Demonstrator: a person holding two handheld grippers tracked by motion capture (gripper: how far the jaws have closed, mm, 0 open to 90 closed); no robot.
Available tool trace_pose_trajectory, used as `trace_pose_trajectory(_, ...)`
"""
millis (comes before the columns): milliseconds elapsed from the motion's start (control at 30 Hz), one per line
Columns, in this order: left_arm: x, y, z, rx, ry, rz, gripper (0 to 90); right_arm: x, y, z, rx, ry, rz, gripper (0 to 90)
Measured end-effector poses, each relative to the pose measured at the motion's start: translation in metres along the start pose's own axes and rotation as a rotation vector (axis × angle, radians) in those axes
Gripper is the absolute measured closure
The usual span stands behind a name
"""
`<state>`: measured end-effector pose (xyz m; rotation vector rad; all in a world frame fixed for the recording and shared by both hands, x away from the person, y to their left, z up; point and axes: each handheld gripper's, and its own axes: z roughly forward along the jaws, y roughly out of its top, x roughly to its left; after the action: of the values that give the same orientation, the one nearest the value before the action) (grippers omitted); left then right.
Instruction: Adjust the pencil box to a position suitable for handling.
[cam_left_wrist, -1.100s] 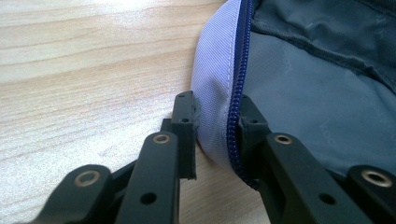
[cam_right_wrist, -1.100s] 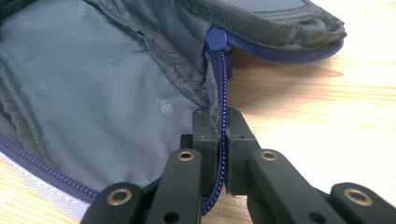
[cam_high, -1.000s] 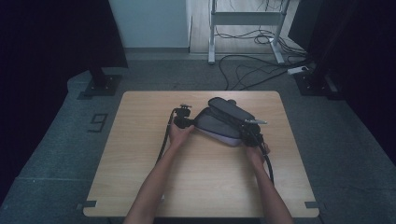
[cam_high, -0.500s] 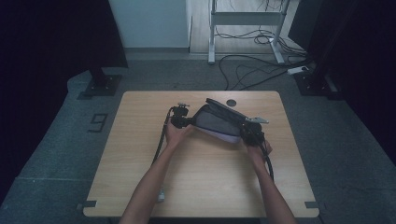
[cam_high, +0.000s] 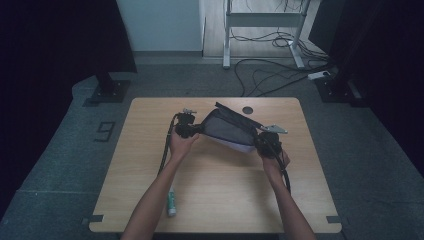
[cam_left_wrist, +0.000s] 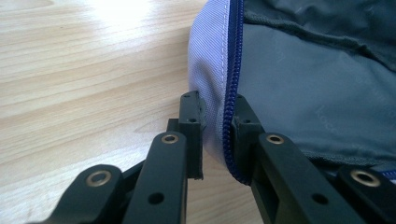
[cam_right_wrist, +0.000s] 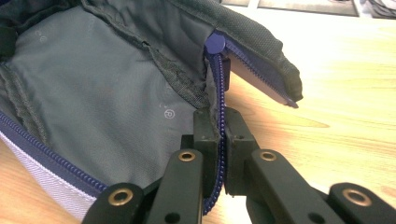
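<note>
Pouch (cam_high: 227, 131), unzipped, stretches across frame centre between my grippers; left gripper (cam_high: 186, 129) and right gripper (cam_high: 267, 142) each clench its zipper edge.

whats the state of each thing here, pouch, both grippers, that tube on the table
pouch: unzipped, held open, lifted between both grippers
zipper: undone, slider at the end near the right gripper
left gripper: shut on the pouch's edge
right gripper: shut on the pouch's edge
tube: lying flat on the table, untouched

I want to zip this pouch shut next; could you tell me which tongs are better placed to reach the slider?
Probably the right tongs: they grip the pouch edge just below the blue slider, whereas none shows near the left tongs.
</note>
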<state>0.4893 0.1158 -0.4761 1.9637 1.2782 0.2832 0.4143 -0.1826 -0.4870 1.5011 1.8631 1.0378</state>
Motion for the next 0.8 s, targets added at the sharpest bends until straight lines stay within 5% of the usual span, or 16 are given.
trace_pose_trajectory(333, 0.006, -0.007, -0.019, -0.030, -0.018, -0.040, 78.8, 0.010, 0.003, -0.007, -0.017, 0.031, -0.020, 85.3)
trace_pose_trajectory(800, 0.003, -0.016, -0.041, -0.060, -0.028, -0.022, 78.5, 0.017, 0.005, -0.023, -0.044, 0.065, -0.035, 85.3)
